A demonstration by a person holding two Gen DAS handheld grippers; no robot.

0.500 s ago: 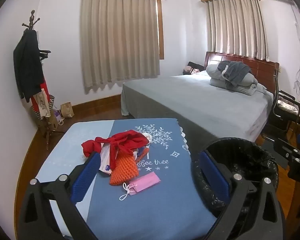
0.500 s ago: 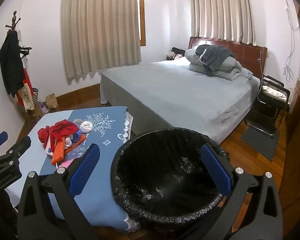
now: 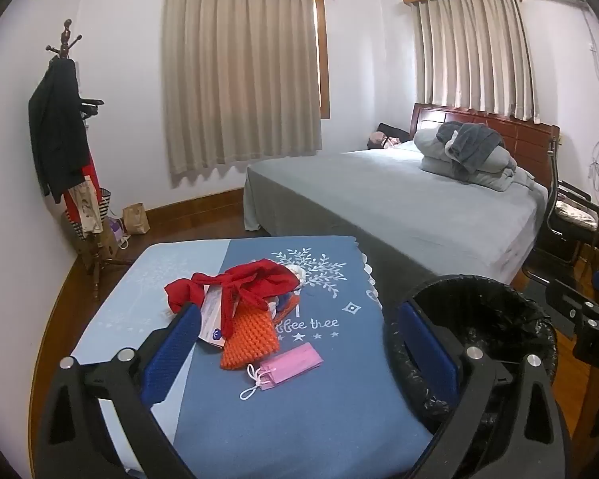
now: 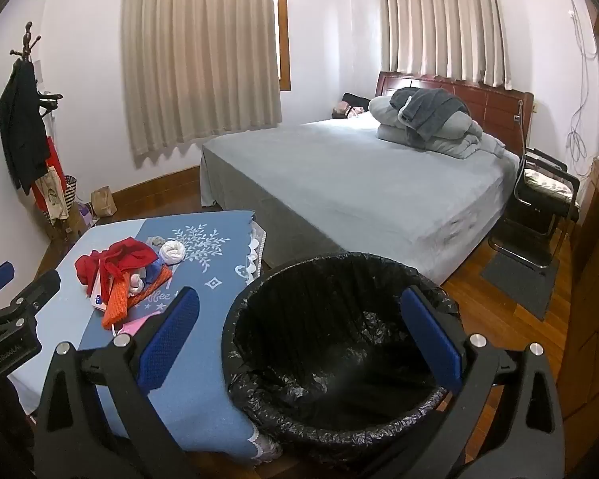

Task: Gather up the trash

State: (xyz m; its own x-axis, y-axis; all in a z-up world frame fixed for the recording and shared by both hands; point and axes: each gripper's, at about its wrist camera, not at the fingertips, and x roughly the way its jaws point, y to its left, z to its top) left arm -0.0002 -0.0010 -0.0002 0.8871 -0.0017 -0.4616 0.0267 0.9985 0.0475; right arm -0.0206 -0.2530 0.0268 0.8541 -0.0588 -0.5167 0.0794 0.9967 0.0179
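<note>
Trash pile (image 3: 243, 307) lies on the table (image 3: 299, 419); bin (image 4: 331, 343) just right (bed (image 4: 359, 183) behind).

Your bench (image 3: 319, 407) wears matt woven blue cloth, white print. On it: red plastic bag (image 3: 255, 279), slightly glossy; coarse orange knit mesh (image 3: 249, 339); smooth pink paper-like mask (image 3: 293, 365). Bin liner (image 4: 339, 343) is crinkled glossy black plastic. Your tongs (image 3: 299, 343): matt black plastic, textured blue pads (image 3: 171, 351), shiny metal bolts. Floor (image 4: 491, 319) polished wood

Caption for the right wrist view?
Open right gripper above the empty black-lined bin, trash pile on the blue table beside it.
</note>
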